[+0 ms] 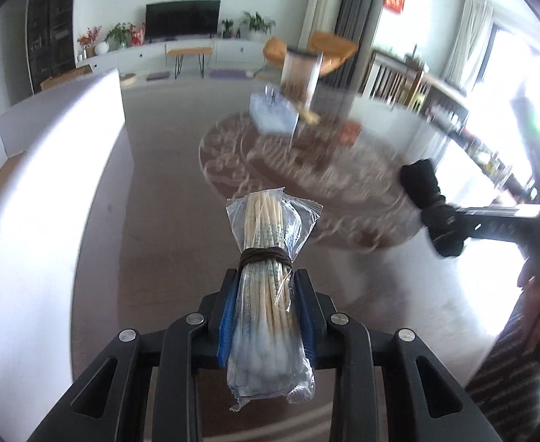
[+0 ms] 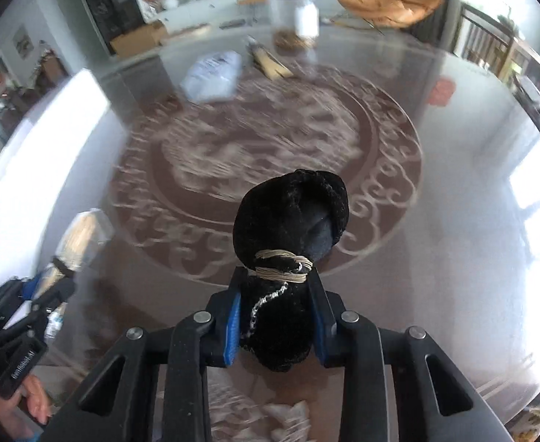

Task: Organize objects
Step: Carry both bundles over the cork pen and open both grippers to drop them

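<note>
Carrying both loads clear of the glossy patterned round table (image 2: 454,221), keep your left gripper (image 1: 266,313) clamped on the clear-wrapped cotton-swab bundle (image 1: 266,258) and your right gripper (image 2: 275,316) pinching the black velvet pouch (image 2: 292,228).

I see crinkly clear plastic wrapping the cotton swab bundle (image 1: 266,294), pale wooden sticks inside, a dark cord wound round it. The black pouch (image 2: 288,269) looks like soft, matt velvet, tied with shiny metallic thread. Under both, the glass tabletop (image 2: 454,258) is smooth and glossy. Blue finger pads (image 1: 227,324) look ribbed, rubbery.
</note>
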Motion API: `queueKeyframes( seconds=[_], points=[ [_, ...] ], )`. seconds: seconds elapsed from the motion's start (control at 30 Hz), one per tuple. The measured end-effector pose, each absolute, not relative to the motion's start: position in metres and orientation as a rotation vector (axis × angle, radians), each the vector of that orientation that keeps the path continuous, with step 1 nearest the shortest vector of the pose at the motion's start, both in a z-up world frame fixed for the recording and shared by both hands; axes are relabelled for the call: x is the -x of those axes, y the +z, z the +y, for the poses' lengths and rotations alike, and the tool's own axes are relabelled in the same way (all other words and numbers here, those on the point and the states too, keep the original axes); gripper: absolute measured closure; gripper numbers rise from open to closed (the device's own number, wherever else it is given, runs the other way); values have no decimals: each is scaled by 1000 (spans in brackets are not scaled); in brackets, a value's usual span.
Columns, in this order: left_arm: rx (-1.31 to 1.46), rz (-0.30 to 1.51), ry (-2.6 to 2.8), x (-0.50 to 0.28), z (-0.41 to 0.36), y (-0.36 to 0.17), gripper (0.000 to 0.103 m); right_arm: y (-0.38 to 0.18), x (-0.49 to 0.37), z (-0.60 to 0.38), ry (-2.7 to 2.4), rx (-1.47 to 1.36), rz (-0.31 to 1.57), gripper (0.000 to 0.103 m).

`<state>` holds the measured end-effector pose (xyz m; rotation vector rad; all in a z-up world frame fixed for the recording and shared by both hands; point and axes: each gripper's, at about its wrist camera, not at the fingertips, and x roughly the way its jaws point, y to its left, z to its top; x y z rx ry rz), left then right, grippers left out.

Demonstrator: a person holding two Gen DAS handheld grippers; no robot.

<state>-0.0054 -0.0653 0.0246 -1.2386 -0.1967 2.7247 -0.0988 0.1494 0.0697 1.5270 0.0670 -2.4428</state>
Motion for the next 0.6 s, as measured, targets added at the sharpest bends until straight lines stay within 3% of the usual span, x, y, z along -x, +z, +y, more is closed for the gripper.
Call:
queueKeyframes(
  seconds=[0.37, 0.6],
  points=[
    [943, -389, 2954, -65, -167, 130, 73, 165, 64, 39, -2358, -1197, 139, 72],
    [1170, -469, 3152, -90, -283, 123, 72, 196, 31, -94, -2063, -1065, 120, 71]
  ],
)
